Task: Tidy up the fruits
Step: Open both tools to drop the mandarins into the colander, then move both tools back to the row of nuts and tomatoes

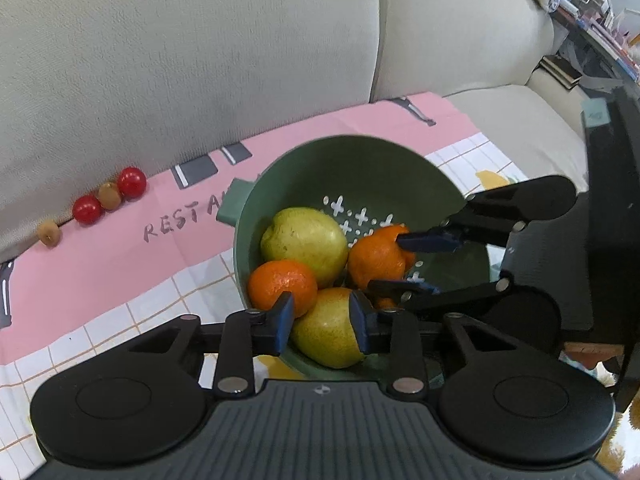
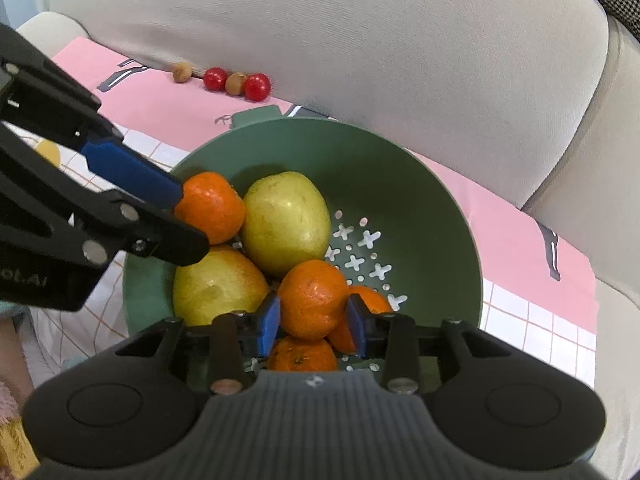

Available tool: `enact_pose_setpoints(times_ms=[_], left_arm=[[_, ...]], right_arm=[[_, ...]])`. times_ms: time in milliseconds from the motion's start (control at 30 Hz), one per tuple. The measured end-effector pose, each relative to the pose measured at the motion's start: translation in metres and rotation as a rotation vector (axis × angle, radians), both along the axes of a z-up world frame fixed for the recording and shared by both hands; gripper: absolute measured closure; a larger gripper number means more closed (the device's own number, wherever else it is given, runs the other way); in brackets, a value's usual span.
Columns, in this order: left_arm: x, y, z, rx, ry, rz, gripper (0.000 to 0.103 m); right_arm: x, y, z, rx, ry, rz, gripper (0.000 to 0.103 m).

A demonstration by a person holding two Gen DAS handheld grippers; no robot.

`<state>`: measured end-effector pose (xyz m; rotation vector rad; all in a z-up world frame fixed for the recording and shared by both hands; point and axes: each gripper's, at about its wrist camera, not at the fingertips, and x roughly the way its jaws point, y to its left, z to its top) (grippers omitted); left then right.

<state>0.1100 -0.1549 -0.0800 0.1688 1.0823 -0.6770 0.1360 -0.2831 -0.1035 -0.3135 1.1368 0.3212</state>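
The picking step is in hand: inside the green colander [image 2: 420, 184] on the sofa cloth, a pear [image 1: 326, 330] is enclosed by the left gripper [image 1: 322, 322] and a mandarin [image 2: 312, 300] by the right gripper [image 2: 314, 320]; firm closure cannot be told. Careful lifting is needed next.

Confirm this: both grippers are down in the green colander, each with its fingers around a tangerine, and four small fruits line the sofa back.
One detail is wrong. The left gripper has its fingers around a pear, not a tangerine, as the left wrist view shows. The right gripper does straddle a tangerine in the green colander, and four small fruits do line the sofa back.
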Motion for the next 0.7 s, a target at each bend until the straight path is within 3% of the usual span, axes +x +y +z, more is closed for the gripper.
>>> enact_pose_setpoints(times_ms=[300,467,700], left_arm=[[0.004,-0.002,-0.004,-0.002,0.027,0.009,0.068],[0.001,-0.001,-0.005,-0.006,0.038,0.016,0.068],[-0.004,0.009,0.02,-0.017,-0.035,0.023,0.065]], right_arm=[[0.008,-0.003,-0.006,0.032,0.039,-0.016,0.065],[0.005,-0.014,-0.001,0.112,0.084,-0.031,0.064],[0.0,-0.015,0.011,0.137,0.051,-0.069,0.065]])
